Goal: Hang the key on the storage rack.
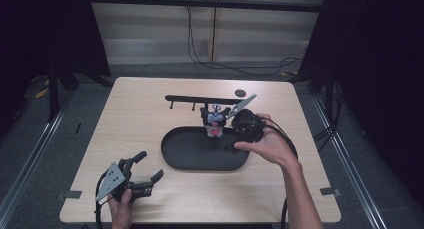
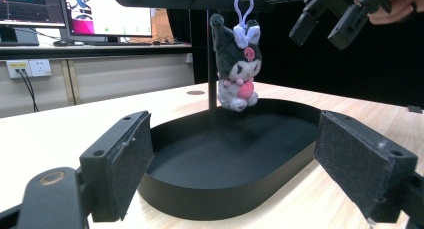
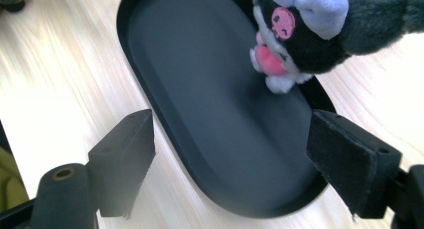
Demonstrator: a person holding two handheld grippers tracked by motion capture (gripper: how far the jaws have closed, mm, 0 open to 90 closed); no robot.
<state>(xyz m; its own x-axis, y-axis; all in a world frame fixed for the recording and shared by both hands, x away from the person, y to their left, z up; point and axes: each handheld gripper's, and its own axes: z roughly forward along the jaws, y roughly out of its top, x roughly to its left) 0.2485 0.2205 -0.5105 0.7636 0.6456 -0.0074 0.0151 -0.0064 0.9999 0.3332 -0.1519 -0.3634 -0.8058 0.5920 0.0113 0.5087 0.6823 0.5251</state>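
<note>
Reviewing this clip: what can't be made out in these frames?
- Right gripper, high view: its jaws are hidden under its body and the hand.
- Plush, high view: too small to see how its loop sits on the rack.
- Plush, right gripper view: its ear is cut off by the right edge and its loop by the top edge.
- Tray, right gripper view: its far end is cut off by the top edge.

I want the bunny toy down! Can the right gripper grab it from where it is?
Probably yes. The right gripper is open right beside the plush toy hanging from the rack, with nothing between them.
</note>
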